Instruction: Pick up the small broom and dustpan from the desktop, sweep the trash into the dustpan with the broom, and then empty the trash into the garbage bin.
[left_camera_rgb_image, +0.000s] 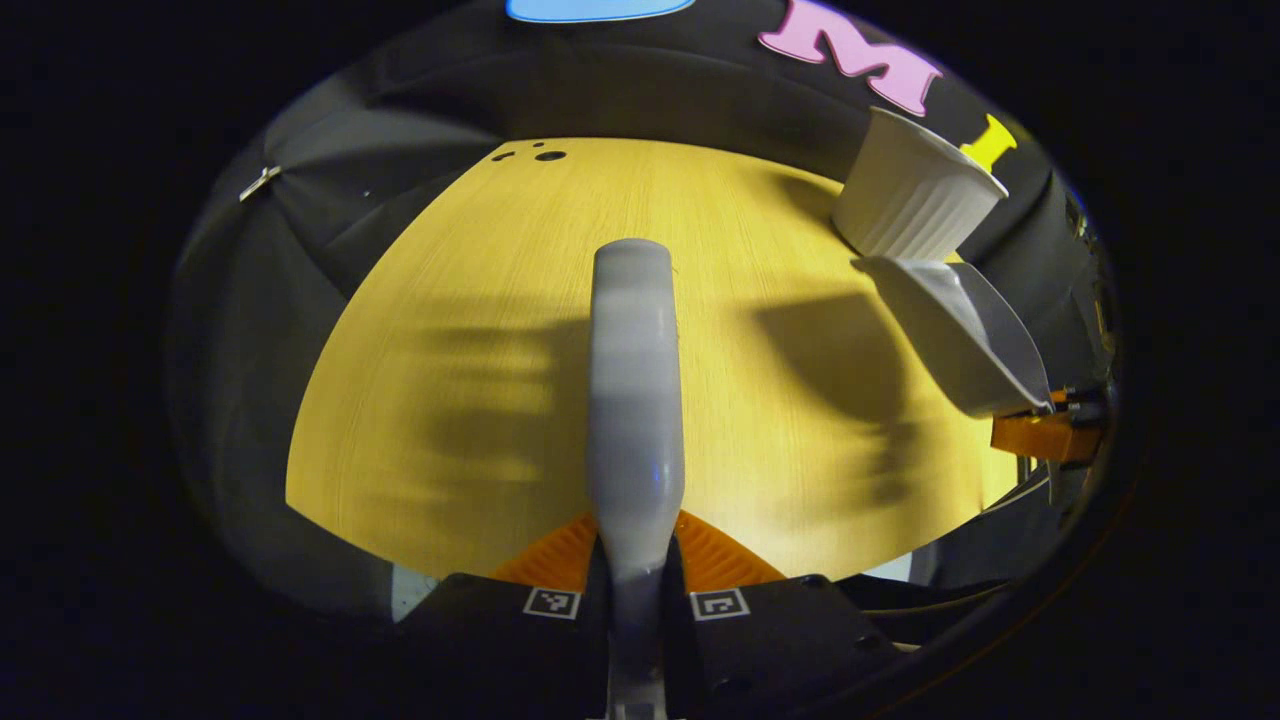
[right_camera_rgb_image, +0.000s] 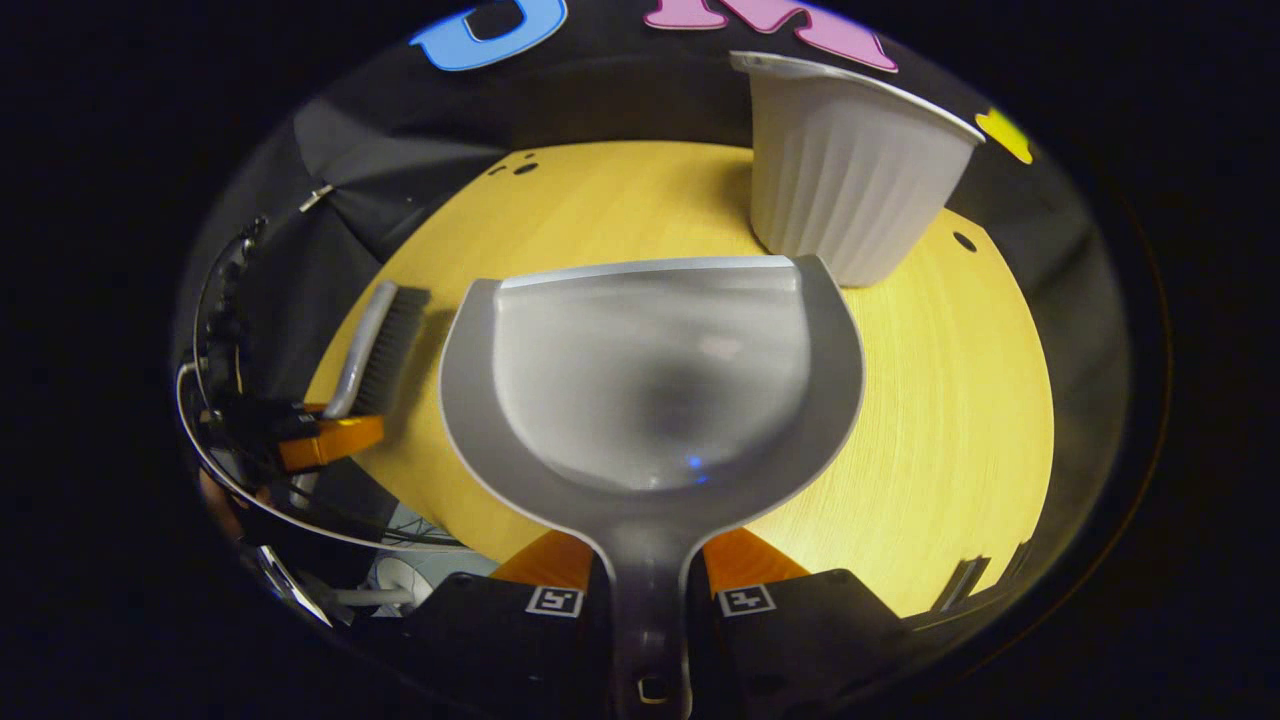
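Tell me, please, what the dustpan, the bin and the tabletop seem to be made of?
Dustpan: likely moulded plastic, grey, smooth with a soft sheen. Bin: probably thin white plastic, matte, with ribbed walls. Tabletop: looks like wood or wood-pattern laminate, yellow, with fine grain lines.

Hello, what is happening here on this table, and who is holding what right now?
A person works with two handheld grippers over a wooden table. The left gripper is shut on the small broom, and the right gripper is shut on the handle of the dustpan. The dustpan is held near the white ribbed garbage bin, which stands on the table. The pan looks empty, and no trash is visible on the tabletop.
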